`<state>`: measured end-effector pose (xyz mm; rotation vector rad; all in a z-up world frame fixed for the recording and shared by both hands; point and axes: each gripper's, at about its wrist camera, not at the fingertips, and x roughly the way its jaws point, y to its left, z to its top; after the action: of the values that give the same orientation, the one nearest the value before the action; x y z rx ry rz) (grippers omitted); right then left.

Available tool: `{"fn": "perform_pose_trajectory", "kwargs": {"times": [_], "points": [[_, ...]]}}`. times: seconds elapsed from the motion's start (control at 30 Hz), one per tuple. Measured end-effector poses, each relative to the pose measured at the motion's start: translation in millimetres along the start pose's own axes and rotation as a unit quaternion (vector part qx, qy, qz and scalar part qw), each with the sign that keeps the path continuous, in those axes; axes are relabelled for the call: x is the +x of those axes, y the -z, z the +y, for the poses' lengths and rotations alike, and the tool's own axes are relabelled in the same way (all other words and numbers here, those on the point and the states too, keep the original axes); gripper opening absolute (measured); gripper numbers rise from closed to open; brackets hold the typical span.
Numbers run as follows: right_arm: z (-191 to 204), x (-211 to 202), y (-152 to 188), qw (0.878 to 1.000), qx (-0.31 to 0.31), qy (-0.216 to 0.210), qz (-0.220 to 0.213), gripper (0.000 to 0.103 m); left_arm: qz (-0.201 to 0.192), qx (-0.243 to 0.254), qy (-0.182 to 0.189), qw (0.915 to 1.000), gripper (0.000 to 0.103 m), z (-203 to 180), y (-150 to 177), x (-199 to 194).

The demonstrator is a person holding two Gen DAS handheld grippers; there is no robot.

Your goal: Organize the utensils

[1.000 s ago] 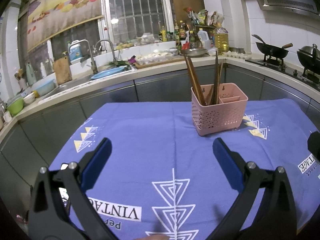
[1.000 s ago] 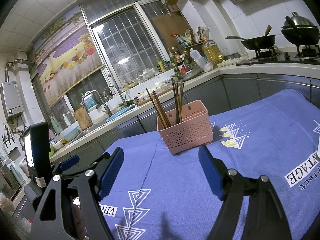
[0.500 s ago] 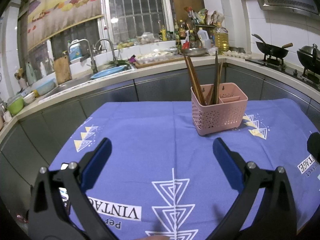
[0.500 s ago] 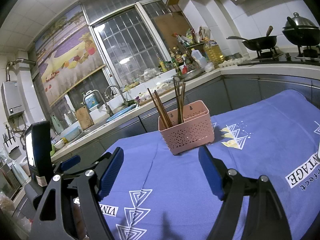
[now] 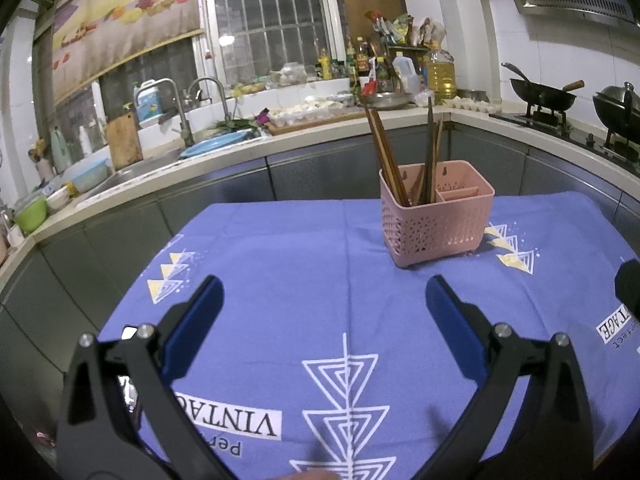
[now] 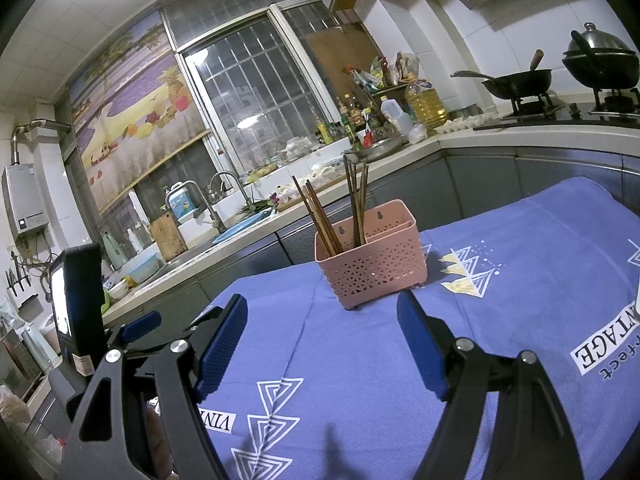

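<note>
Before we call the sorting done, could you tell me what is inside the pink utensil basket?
The pink basket holds brown chopsticks standing in its larger compartment; the small divided section looks empty from the left wrist view. The basket walls hide the chopsticks' lower ends and the floor.

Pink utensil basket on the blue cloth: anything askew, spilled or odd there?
Nothing stands out. The pink basket stands upright on the blue tablecloth, chopsticks leaning inside its larger compartment; the smaller compartment looks empty. No utensils lie loose on the visible cloth. Both the left gripper and right gripper are open, holding nothing.
</note>
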<state>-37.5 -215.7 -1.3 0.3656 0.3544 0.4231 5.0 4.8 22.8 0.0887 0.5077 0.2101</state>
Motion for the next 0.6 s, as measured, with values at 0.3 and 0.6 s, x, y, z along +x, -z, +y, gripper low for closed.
{"fn": "perform_pose_trajectory", "kwargs": {"times": [0.3, 0.6], "points": [[0.0, 0.7, -0.5, 1.000, 0.000, 0.000, 0.000, 0.077, 0.005, 0.003, 0.001, 1.0000, 0.097, -1.7, 6.0, 1.1], [2.0, 0.8, 0.4, 1.000, 0.001, -0.001, 0.000, 0.077, 0.009, 0.005, 0.001, 0.9999, 0.097, -2.9, 9.7, 3.1]]}}
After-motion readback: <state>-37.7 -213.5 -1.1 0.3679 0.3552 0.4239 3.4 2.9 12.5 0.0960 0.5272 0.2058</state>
